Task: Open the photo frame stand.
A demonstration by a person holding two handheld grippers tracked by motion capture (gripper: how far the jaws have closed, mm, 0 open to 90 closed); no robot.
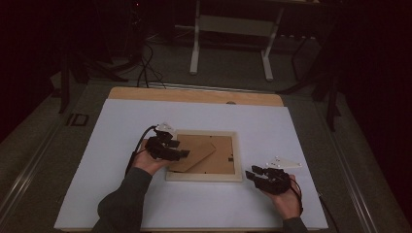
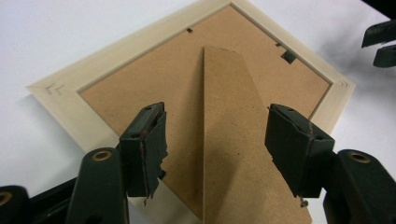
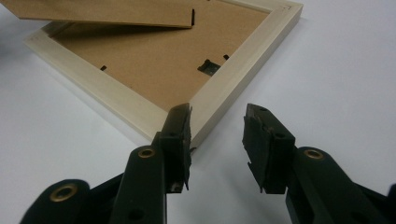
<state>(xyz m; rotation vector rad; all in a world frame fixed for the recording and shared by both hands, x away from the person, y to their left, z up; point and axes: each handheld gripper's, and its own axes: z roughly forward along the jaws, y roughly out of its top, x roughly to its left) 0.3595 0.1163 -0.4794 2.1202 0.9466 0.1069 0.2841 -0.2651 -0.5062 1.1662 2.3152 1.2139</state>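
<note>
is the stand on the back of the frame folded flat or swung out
Swung out: in the right gripper view the easel stand hangs raised above the picture frame's backing board.

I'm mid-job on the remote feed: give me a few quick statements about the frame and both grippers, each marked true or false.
1. The pale wooden picture frame lies back side up on the white table sheet. True.
2. The left gripper is clamped shut on the frame's rim. False: its jaws stand open on either side of the brown fibreboard easel stand, pads clear of it.
3. The right gripper has open jaws with nothing between them. True.
4. The right gripper sits over the middle of the frame's brown backing board. False: it sits at the frame's corner, off the board.
5. The easel stand lies flat against the backing. False: its free end is raised off it.
</note>
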